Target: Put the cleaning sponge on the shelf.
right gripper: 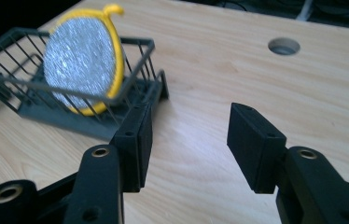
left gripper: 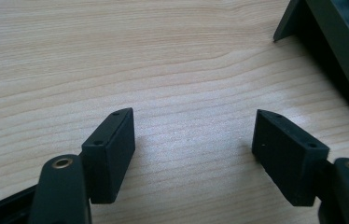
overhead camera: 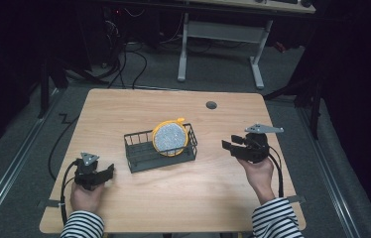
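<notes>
**Right tongs lining up on the scrubber in the basket**

Judgement on the step: this looks like an approach to pick the round scrubber out of the wire basket. To do it well: come in over the near rim, not through the wires; line the gap up across the disc's thin edge, not its flat face; close only once both pads are past the yellow rim. The disc leans on the wires, so a nudge could tip it flat. Go slowly over the rim.

Near first:
- Left tongs sit low at the near left of the counter, jaws apart, nothing between them, bare wood under them in the left gripper view. A dark corner of the basket shows at top right there.
- Right tongs are at the right side of the counter, jaws apart and empty, pointing left toward the basket.

Farther:
- Basket stands mid-counter, between the two hands, clear of both.
- Scrubber, silver face with yellow rim, stands on edge in the basket's right half, tilted against the wires. In the right gripper view it is ahead and left of the tongs' gap, not between the jaws.
- Cable hole lies beyond, toward the far edge.
</notes>
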